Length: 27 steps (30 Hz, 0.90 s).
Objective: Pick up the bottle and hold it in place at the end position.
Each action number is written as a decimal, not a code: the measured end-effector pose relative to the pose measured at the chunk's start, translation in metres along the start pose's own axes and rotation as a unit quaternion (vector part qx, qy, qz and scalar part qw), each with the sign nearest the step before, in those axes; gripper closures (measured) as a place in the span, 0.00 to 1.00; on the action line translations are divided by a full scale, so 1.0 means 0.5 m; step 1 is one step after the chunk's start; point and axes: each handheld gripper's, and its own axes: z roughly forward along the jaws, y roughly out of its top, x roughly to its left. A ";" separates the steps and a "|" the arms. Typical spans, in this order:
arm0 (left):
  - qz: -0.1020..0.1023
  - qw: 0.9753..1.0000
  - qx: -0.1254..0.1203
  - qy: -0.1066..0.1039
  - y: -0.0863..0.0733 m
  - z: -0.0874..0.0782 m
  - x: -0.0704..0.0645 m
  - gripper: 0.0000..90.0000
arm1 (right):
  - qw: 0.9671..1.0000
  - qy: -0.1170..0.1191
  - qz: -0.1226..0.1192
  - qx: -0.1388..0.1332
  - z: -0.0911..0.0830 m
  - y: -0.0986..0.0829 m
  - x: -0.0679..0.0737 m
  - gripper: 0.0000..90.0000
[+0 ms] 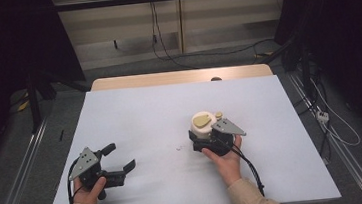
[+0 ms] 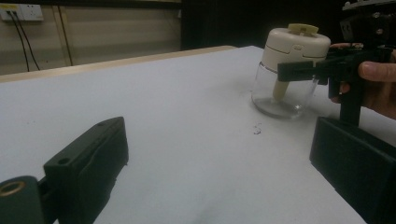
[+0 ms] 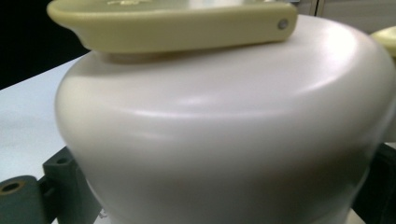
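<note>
Now the right gripper (image 1: 212, 140) has its jaws closed around the cream lid part of a glass jar (image 2: 289, 65), which stands upright on the table (image 1: 160, 114). Well apart from the jar, nearer the person, the left gripper (image 1: 119, 160) rests with jaws wide open, holding nothing.

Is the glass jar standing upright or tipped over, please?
Upright: the jar stands on its base on the table, cream lid on top.
</note>
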 end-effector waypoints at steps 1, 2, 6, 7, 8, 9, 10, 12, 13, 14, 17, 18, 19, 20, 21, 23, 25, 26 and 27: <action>0.000 1.000 0.000 0.000 0.000 0.000 0.000 0.05 | 1.000 -0.001 -0.001 0.000 0.000 0.000 0.000 0.05; -0.002 1.000 -0.001 -0.001 0.000 0.000 0.000 0.05 | 1.000 -0.001 -0.001 -0.001 0.000 0.000 0.000 0.05; -0.003 1.000 0.000 -0.003 0.000 0.000 0.001 0.05 | 1.000 0.000 -0.006 0.000 -0.001 0.001 0.000 0.06; -0.002 1.000 -0.001 -0.003 0.000 -0.001 0.001 0.05 | 1.000 0.000 -0.007 0.000 -0.001 0.001 0.000 0.06; -0.003 1.000 -0.001 -0.003 0.000 -0.001 0.001 0.05 | 1.000 0.000 -0.007 0.000 -0.001 0.001 0.000 0.06; -0.003 1.000 -0.001 -0.003 0.000 -0.001 0.001 0.05 | 1.000 -0.001 -0.008 -0.001 -0.002 0.001 0.001 0.06; -0.002 1.000 -0.001 -0.003 0.000 -0.001 0.002 0.05 | 1.000 -0.001 -0.008 -0.001 -0.002 0.001 0.001 0.06; -0.001 1.000 0.000 -0.003 0.000 -0.001 0.003 0.05 | 1.000 -0.001 -0.009 -0.004 -0.002 0.000 0.001 0.06; -0.001 1.000 -0.001 -0.004 0.000 -0.001 0.003 0.05 | 1.000 -0.002 -0.009 -0.007 -0.002 0.000 0.002 0.06; -0.002 1.000 -0.001 -0.005 0.000 -0.001 0.002 0.05 | 1.000 -0.002 -0.008 -0.008 -0.001 -0.001 0.003 0.06; -0.002 1.000 -0.003 -0.006 0.000 -0.002 0.002 0.05 | 1.000 -0.003 -0.005 -0.012 0.000 -0.001 0.003 0.07; -0.003 1.000 -0.003 -0.006 0.000 -0.002 0.002 0.05 | 1.000 -0.002 -0.003 -0.014 -0.001 0.000 0.003 0.07; -0.003 1.000 -0.003 -0.005 0.000 -0.002 0.002 0.05 | 1.000 -0.001 0.000 -0.017 -0.001 0.000 0.003 0.07; -0.005 1.000 -0.005 -0.006 0.000 -0.002 0.002 0.05 | 1.000 0.002 0.002 -0.020 -0.001 0.002 0.003 0.07; -0.006 1.000 -0.005 -0.005 0.000 -0.002 0.002 0.05 | 1.000 0.004 0.004 -0.022 -0.001 0.003 0.004 0.07; -0.008 1.000 -0.007 -0.006 0.000 -0.002 0.003 0.05 | 1.000 0.007 0.003 -0.024 -0.002 0.007 0.004 0.07; -0.007 1.000 -0.006 -0.007 -0.001 -0.002 0.003 0.05 | 1.000 0.009 0.003 -0.026 -0.002 0.010 0.005 0.07; -0.007 1.000 -0.005 -0.006 0.000 -0.002 0.003 0.05 | 1.000 0.008 0.005 -0.029 -0.002 0.012 0.005 0.07; -0.007 1.000 -0.006 -0.006 0.000 -0.002 0.003 0.05 | 0.999 0.008 0.009 -0.031 -0.002 0.013 0.005 0.07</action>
